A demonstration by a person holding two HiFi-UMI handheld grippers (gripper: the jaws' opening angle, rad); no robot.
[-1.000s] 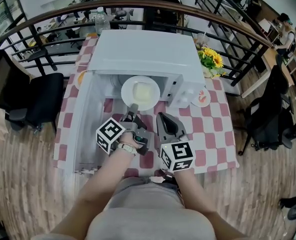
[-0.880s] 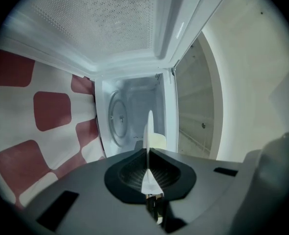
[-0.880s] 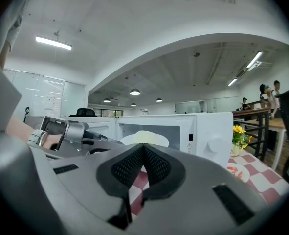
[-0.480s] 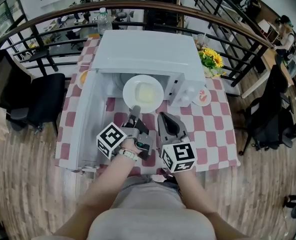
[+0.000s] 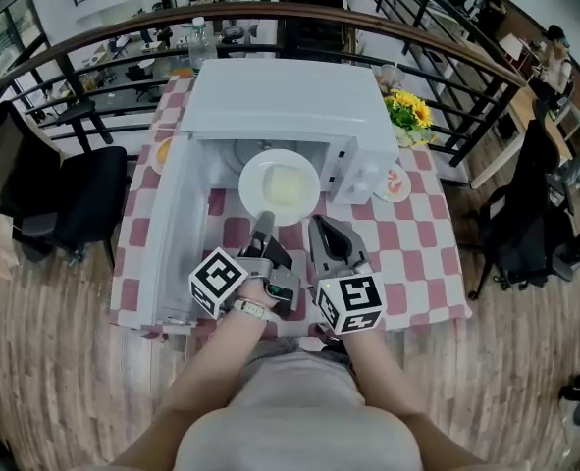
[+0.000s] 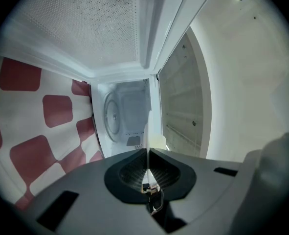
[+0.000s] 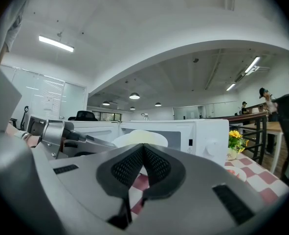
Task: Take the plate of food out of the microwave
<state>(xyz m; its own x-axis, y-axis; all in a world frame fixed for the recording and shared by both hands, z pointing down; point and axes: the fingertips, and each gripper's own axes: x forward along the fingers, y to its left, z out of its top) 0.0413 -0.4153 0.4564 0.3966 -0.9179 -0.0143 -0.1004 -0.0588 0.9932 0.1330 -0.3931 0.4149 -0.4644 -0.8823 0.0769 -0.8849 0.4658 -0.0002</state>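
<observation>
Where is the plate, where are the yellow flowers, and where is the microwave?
plate [image 5: 250, 186]: head view, on its bare white rim at the left.
yellow flowers [image 5: 412, 114]: head view, on the blooms.
microwave [image 5: 285, 96]: head view, on its flat white top.

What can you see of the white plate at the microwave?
The plate is round, white and smooth, with pale yellow food in its middle. It sits roughly level, partly out of the open microwave. The left gripper is shut on its near rim, where the plate shows edge-on as a thin line.
</observation>
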